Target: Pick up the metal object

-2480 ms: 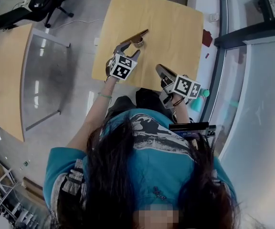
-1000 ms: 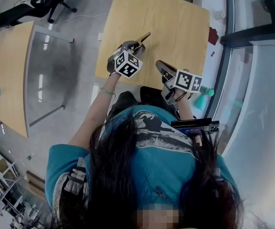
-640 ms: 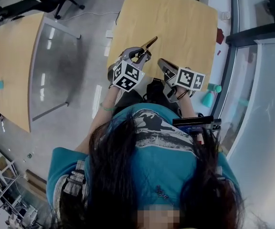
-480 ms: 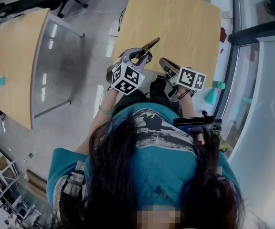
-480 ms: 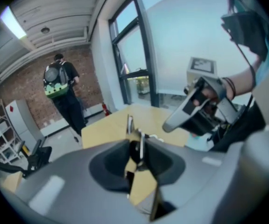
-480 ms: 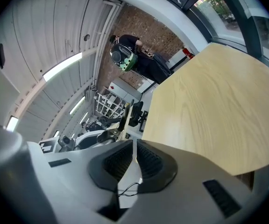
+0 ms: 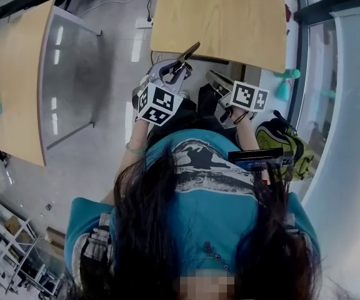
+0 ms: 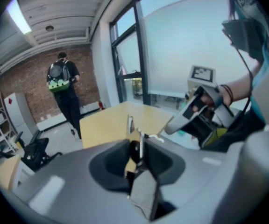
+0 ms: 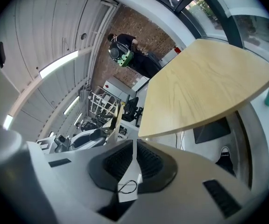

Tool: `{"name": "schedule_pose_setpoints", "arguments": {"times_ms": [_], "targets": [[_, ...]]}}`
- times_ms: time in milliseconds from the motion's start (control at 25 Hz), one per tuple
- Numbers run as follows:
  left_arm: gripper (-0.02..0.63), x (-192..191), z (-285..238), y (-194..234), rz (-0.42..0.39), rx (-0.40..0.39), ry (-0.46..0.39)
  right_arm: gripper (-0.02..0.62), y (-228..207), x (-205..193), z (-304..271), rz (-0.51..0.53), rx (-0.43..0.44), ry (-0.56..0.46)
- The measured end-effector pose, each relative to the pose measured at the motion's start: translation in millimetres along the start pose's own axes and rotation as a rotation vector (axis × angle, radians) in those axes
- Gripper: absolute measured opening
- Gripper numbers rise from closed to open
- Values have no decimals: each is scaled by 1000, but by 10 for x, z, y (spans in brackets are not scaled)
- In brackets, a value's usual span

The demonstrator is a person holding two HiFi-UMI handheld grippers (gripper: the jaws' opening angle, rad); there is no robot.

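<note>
The metal object (image 7: 189, 50) is a thin flat brass-coloured strip. My left gripper (image 7: 179, 66) is shut on it and holds it in the air, its tip pointing toward the wooden table (image 7: 230, 11). In the left gripper view the metal object (image 8: 139, 141) stands edge-on between the pads, with the table (image 8: 109, 122) beyond it. My right gripper (image 7: 212, 80) hangs beside the left one, shut with nothing in it. In the right gripper view its jaws (image 9: 134, 157) meet, and the left gripper (image 9: 85, 136) shows at the left with the strip (image 9: 116, 115).
A second wooden table (image 7: 11, 74) stands to the left across grey floor. A green and black bag (image 7: 280, 145) lies on the floor at the right by the glass wall, near a teal bottle (image 7: 284, 86). A person with a backpack (image 8: 62, 83) stands far off.
The view has drawn back from the table: both grippers were over its near edge and now hang short of it, above the floor. The left gripper keeps its hold on the strip.
</note>
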State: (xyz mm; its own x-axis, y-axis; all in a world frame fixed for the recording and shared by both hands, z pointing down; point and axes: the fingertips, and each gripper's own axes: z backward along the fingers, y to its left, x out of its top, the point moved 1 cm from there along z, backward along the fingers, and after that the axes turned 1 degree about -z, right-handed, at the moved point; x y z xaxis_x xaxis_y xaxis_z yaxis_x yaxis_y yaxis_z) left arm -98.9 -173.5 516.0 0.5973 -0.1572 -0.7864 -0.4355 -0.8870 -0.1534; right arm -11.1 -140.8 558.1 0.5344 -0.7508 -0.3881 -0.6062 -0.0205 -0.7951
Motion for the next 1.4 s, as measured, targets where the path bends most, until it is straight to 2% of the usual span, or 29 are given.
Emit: {"name": "schedule_pose_setpoints", "arguments": {"times_ms": [400, 600, 880, 1200, 1400], "targets": [[86, -109, 176, -659, 4, -21, 0, 34, -165, -474, 541, -19, -27, -8], [86, -17, 291, -1028, -3, 14, -1, 34, -256, -723, 978, -8, -8, -5], [86, 138, 511, -1919, 36, 91, -14, 34, -551, -1339, 1913, 7, 6, 12], [84, -29, 798, -2795, 66, 119, 30, 34, -674, -1801, 2317, 22, 62, 64], [84, -93, 1008, -3066, 69, 143, 39, 34, -541, -1890, 2336, 81, 108, 82]]}}
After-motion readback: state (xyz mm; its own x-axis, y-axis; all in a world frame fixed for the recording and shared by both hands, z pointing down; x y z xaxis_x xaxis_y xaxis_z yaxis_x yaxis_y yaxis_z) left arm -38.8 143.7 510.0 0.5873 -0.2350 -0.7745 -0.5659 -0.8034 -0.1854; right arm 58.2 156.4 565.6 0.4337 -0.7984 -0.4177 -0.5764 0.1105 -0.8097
